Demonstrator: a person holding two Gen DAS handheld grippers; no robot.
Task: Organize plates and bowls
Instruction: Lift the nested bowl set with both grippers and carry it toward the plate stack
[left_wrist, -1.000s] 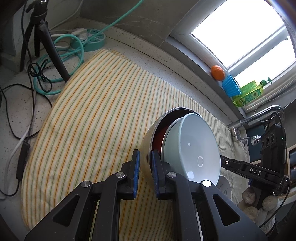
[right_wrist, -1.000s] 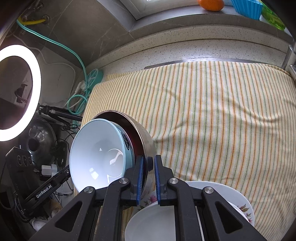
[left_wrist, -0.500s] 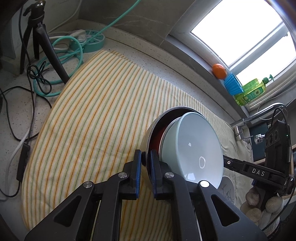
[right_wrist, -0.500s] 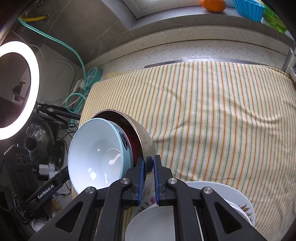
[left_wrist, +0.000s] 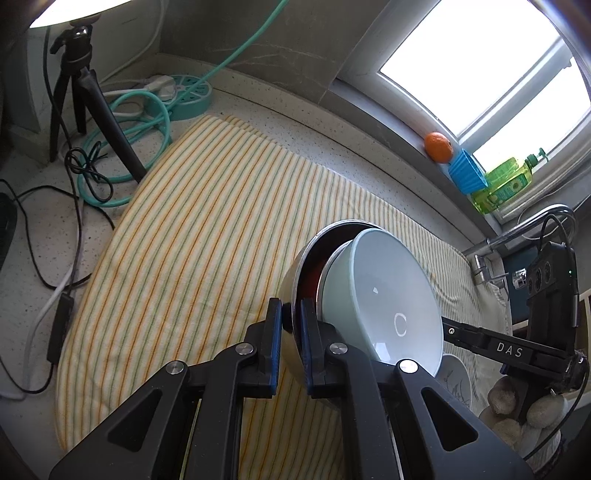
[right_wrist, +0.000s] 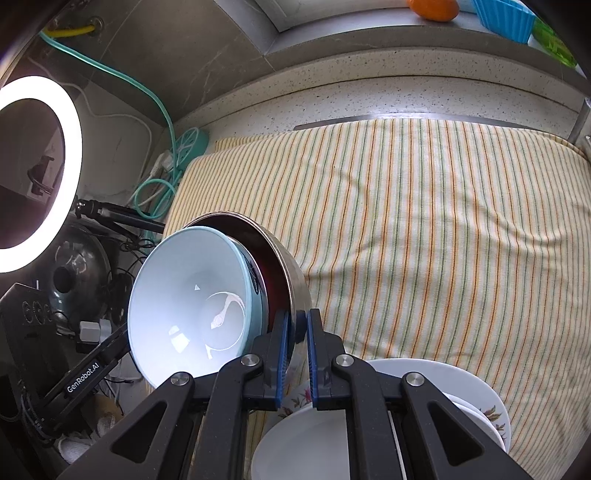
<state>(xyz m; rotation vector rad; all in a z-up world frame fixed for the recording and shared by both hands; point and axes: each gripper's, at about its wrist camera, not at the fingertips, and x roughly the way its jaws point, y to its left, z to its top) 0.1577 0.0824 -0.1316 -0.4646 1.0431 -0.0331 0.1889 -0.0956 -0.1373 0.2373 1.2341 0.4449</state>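
Note:
A steel bowl (left_wrist: 291, 280) with a dark red inside holds a pale blue bowl (left_wrist: 388, 295) nested in it. Both grippers hold the stack in the air above the striped cloth (left_wrist: 192, 258). My left gripper (left_wrist: 291, 321) is shut on the steel bowl's rim. My right gripper (right_wrist: 295, 328) is shut on the opposite rim of the steel bowl (right_wrist: 291, 273), with the pale blue bowl (right_wrist: 192, 302) at its left. Below the right gripper, white flowered plates (right_wrist: 480, 406) with a white bowl (right_wrist: 306, 443) on them lie on the cloth (right_wrist: 424, 240).
A tripod (left_wrist: 92, 110), black cables (left_wrist: 55, 221) and a teal power strip with hose (left_wrist: 184, 96) lie left of the cloth. An orange (left_wrist: 437, 147), a blue cup (left_wrist: 466, 177) and a green bottle (left_wrist: 506, 188) stand on the window sill. A tap (left_wrist: 517, 236) is at the right. A ring light (right_wrist: 37, 173) glows at left.
Both grippers have carried the nested bowls slightly up and to the right above the cloth. Both grips are unchanged.

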